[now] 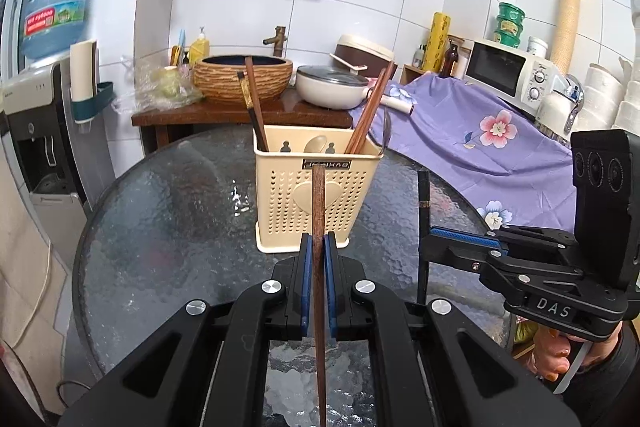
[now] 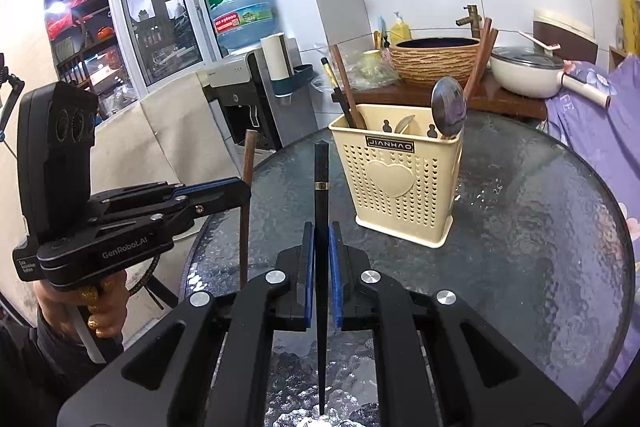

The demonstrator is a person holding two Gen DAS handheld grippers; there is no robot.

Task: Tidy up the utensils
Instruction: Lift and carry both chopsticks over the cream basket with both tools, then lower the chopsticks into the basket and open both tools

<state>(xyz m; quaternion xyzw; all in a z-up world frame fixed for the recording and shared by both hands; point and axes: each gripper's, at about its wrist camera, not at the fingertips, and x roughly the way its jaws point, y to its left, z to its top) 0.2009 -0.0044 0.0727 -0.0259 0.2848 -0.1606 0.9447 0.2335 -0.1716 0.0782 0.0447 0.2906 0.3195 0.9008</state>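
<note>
Left gripper (image 1: 319, 247): we see its blue pads clenched on a brown wooden chopstick (image 1: 319, 211), held upright in front of the cream holder.
Right gripper (image 2: 321, 239): clamped likewise on a black chopstick (image 2: 321, 179) with a gold band, its thin tip pointing down toward the table.
Cream utensil holder (image 2: 400, 183): it stands on the round glass table (image 2: 540, 227), ahead of both grippers and apart from them; neither held chopstick is over its mouth yet.
Already sorted: we count dark and brown chopsticks leaning in the left compartment (image 2: 344, 95), a pair of brown chopsticks at the right (image 1: 370, 111), and a metal spoon (image 2: 448, 107) bowl-up.
Progress: we judge the task well along; the two gripped chopsticks remain to be dropped in, and we see nothing else loose on the glass.
Hidden or unclear: the holder's inner dividers show only partly, so which slot suits each stick is uncertain. A pale utensil (image 2: 404, 125) low inside may be a second spoon; we cannot tell. The table's near edge is blocked by the gripper bodies.
</note>
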